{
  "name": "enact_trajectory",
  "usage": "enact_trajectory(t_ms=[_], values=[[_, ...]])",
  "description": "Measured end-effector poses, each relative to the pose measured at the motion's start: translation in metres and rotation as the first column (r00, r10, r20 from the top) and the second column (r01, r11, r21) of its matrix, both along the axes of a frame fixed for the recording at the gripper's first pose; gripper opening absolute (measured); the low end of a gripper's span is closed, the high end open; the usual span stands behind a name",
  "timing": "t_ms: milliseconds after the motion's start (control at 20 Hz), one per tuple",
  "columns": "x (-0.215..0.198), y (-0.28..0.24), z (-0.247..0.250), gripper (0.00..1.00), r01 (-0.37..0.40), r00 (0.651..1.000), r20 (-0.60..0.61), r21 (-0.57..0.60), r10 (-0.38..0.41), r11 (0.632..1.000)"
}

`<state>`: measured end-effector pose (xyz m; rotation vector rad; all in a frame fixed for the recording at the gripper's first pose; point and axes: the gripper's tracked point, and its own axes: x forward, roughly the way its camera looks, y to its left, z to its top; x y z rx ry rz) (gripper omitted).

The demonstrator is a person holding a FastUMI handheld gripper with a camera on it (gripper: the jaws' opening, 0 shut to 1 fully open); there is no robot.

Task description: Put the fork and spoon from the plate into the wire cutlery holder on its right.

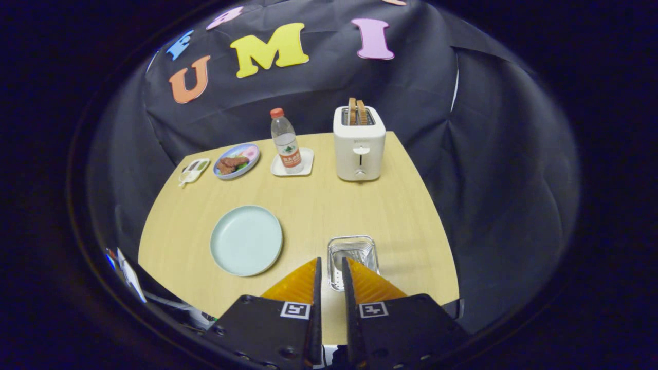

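Gripper (329, 268): one, nearest of all, two fingers standing parallel with just a narrow slot of tabletop between them; nothing held, tips hanging above the near rim of the holder.
Wire cutlery holder (353, 250): one, just ahead of the fingertips and slightly right, sitting on the table; something pale and perforated lying inside at the near end, too unclear to name; fork and spoon not made out for certain.
Light blue plate (247, 240): one, left of the holder and apart from it, flat on the table, its surface bare.
Table (318, 200): one, pale wood, carrying everything here.
White toaster (359, 142): one, further back and right of centre, upright, lever on its front.
Toast slices (357, 112): two, standing up out of the toaster's top slots.
Water bottle (285, 140): one, clear with a red cap, upright, left of the toaster.
Small white tray (306, 167): one, square, under the bottle.
Patterned plate (237, 160): one, left of the tray, brown food pieces on it, number unclear.
Small white item (194, 170): one, just left of the patterned plate at the far left corner, kind unclear.
Black cloth wall (437, 92): one, draped behind and around the table.
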<state>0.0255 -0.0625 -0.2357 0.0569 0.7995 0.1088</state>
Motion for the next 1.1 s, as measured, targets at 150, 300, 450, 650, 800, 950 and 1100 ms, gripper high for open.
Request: enact_trajectory(t_ms=[150,300,450,650,800,950,1100], values=[[-0.008,0.020,0.026,0.33,-0.017,0.998,0.060,0.020,0.016,1.000],[-0.019,0.046,0.073,0.38,-0.053,0.984,0.175,0.031,0.046,0.998],[-0.030,0.064,0.132,0.45,-0.077,0.938,0.341,0.016,0.067,0.997],[-0.050,0.076,0.209,0.59,-0.065,0.838,0.542,-0.004,0.057,0.998],[-0.064,0.077,0.258,0.70,-0.037,0.736,0.676,-0.023,0.043,0.999],[-0.078,0.085,0.289,0.87,-0.021,0.666,0.745,-0.019,0.028,1.000],[-0.086,0.094,0.296,0.96,-0.025,0.661,0.751,0.015,0.005,1.000]])
